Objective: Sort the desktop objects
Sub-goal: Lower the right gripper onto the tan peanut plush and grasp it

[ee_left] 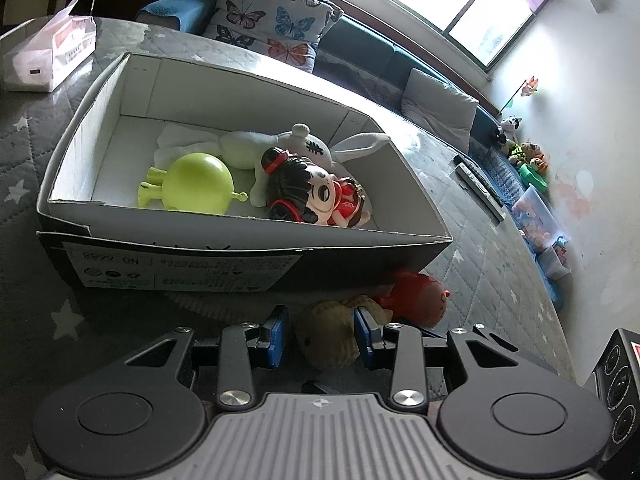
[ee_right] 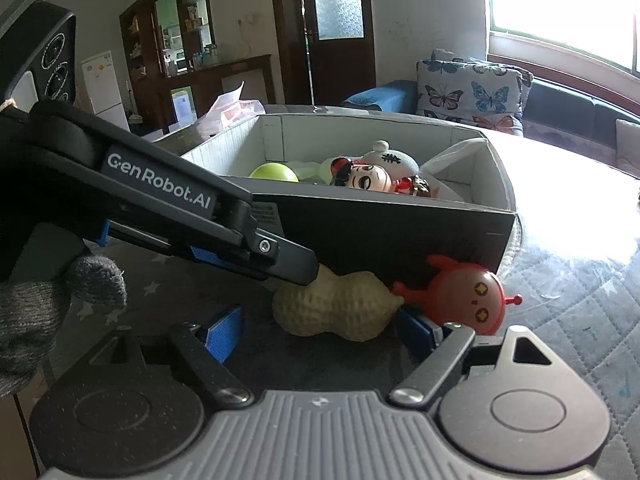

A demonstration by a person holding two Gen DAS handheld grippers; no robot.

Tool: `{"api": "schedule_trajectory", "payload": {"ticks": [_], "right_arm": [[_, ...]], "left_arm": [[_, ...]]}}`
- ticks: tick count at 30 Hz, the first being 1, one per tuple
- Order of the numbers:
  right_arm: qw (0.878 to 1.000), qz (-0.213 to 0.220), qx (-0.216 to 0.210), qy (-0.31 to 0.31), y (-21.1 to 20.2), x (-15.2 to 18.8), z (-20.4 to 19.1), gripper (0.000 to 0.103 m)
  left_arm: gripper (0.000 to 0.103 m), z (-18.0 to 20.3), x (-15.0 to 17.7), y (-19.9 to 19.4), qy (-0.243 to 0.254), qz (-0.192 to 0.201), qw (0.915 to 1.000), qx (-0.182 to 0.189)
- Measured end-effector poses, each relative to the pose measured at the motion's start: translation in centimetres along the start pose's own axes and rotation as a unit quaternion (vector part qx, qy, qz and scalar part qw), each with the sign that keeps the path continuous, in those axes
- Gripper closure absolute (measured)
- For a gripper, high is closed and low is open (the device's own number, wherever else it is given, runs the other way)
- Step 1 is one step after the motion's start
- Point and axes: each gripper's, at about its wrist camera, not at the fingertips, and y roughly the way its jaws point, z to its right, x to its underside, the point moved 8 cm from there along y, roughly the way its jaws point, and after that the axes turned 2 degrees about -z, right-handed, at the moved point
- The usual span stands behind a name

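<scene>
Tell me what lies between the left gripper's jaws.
The peanut toy lies between the jaws of the left gripper, flanked by both blue pads, in the left wrist view; whether they press it is unclear.

Five toys [ee_left: 192,184], maybe; one box [ee_left: 240,236].

Black linkage grippers with blue pads [ee_left: 277,336], silver screws, ribbed grey housing; "GenRobot.AI" lettering; grey knit glove [ee_right: 36,312]

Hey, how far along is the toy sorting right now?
Done: green toy, doll and white plush lie in the box. In hand: left tool brackets the peanut toy. Left: red toy outside the box; right tool open.
</scene>
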Motion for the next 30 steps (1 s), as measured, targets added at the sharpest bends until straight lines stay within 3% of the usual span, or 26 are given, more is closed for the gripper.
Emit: {"api": "schedule_trajectory", "payload": {"ticks": [17,21,30], "right_arm": [[0.999,0.005,0.021,-0.029,0.8,-0.4,0.0,0.026],[0.999,0.007,0.029,-0.035,0.8,-0.5,0.0,0.033],[0.999,0.006,0.021,-0.034,0.2,-0.2,-0.3,0.033]], "left_arm": [[0.063,-0.1,0.0,1.3,-0.011,-0.016,0.9997,0.017],[0.063,0.0,0.1,1.2,-0.003,-0.015,0.9997,0.018],[0.064,0.3,0.7,0.4,0.009,-0.016,0.9996,0.021]]}}
